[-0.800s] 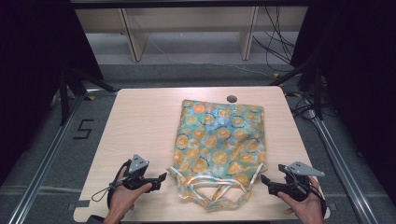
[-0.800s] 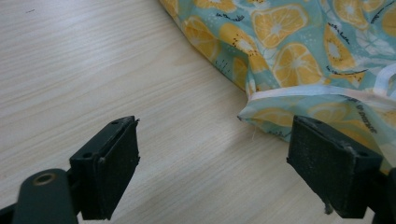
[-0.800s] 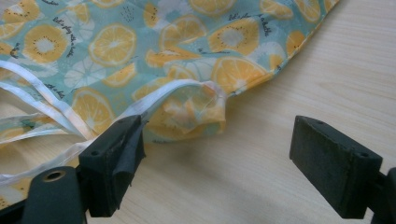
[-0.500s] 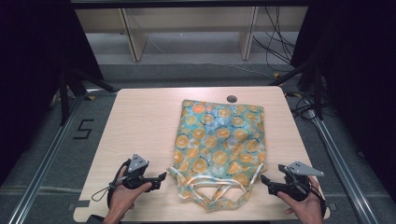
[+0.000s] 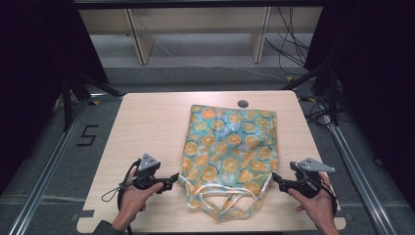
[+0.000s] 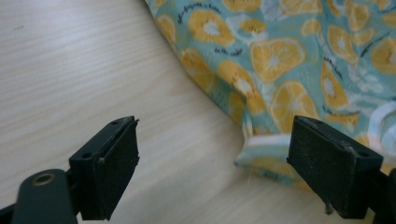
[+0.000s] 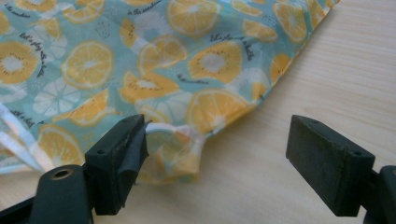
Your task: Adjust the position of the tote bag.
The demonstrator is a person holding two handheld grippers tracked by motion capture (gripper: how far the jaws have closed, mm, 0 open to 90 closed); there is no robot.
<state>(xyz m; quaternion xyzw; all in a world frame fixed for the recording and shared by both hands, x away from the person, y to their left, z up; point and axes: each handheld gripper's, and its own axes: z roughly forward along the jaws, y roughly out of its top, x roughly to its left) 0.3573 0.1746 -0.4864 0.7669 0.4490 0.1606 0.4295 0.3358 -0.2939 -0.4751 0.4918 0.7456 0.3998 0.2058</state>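
A teal cloth bag [image 5: 230, 147] printed with orange and lemon slices lies flat on the wooden table [image 5: 147, 122], its white handles [image 5: 227, 200] toward the near edge. My left gripper [image 5: 174, 180] is open at the bag's near left corner [image 6: 261, 156]; its right jaw is over the hem and its left jaw over bare wood. On the other side, my right gripper [image 5: 274, 178] is open at the near right corner [image 7: 175, 154]. There the left jaw touches the folded hem and the right jaw stands over bare table.
A dark round hole [image 5: 242, 104] sits in the tabletop behind the bag. Bare wood lies left of the bag. Metal rails [image 5: 44, 181] run along both sides of the table, and cables [image 5: 288, 49] lie on the floor behind.
Both grippers have edged slightly inward toward the bag's near corners. The bag has not moved.
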